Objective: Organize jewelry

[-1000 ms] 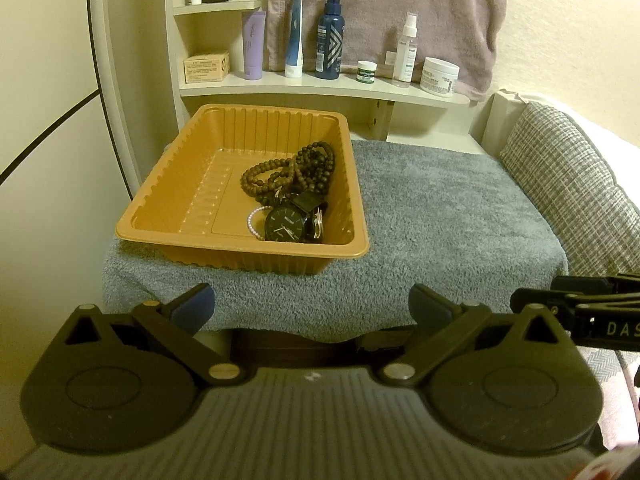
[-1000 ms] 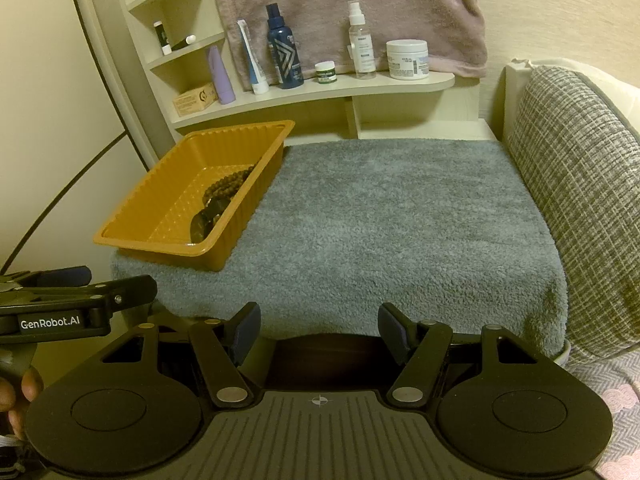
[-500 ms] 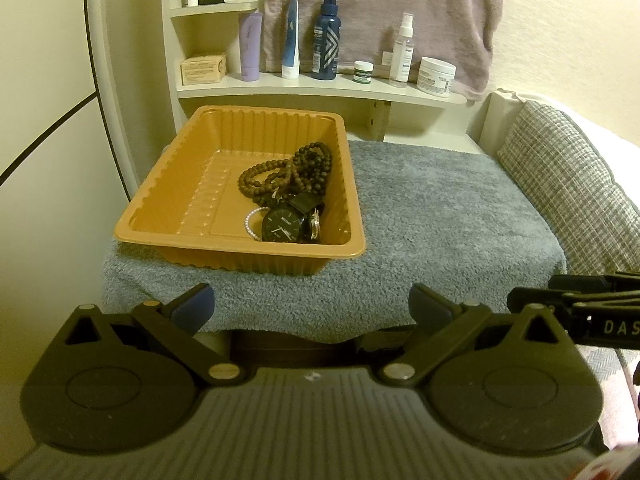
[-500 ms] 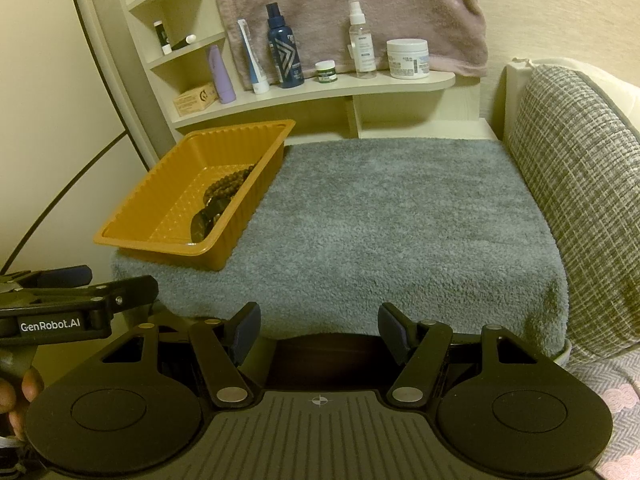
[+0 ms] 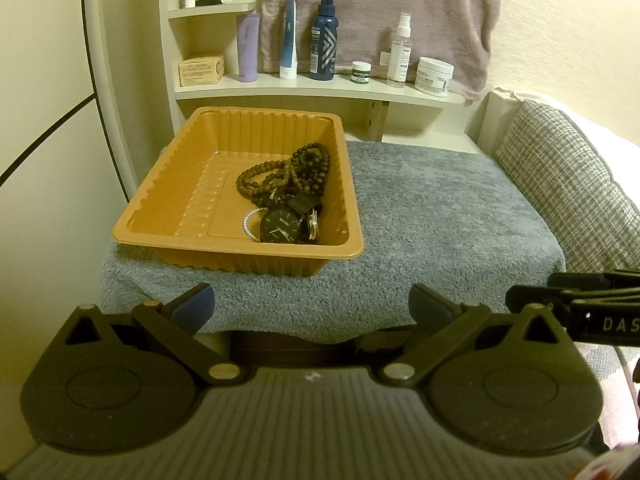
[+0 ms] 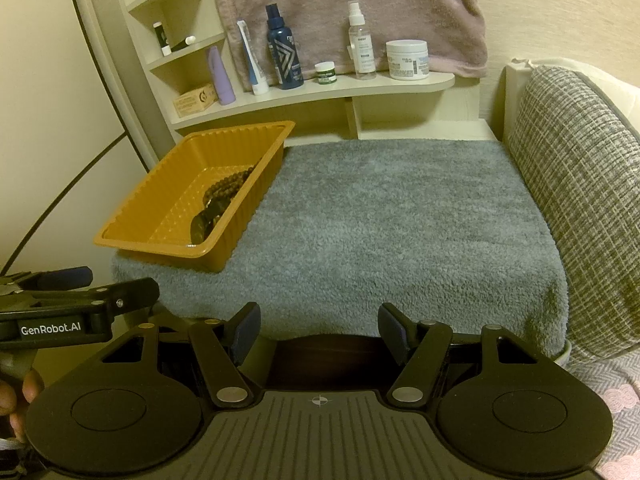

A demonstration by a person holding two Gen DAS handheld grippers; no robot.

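Jewelry sits tangled in orange tray; both grippers gape empty, so lift the black watch slowly.

We see cream walls, a pale shelf under a hanging mauve towel, and a checked cushion at right.

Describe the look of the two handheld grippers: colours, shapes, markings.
Both are matte black. The left gripper and right gripper each have a ribbed base, two round discs, angled link arms with silver pivots, and dark blue finger pads. White lettering on the sides reads GenRobot.AI and DAS.
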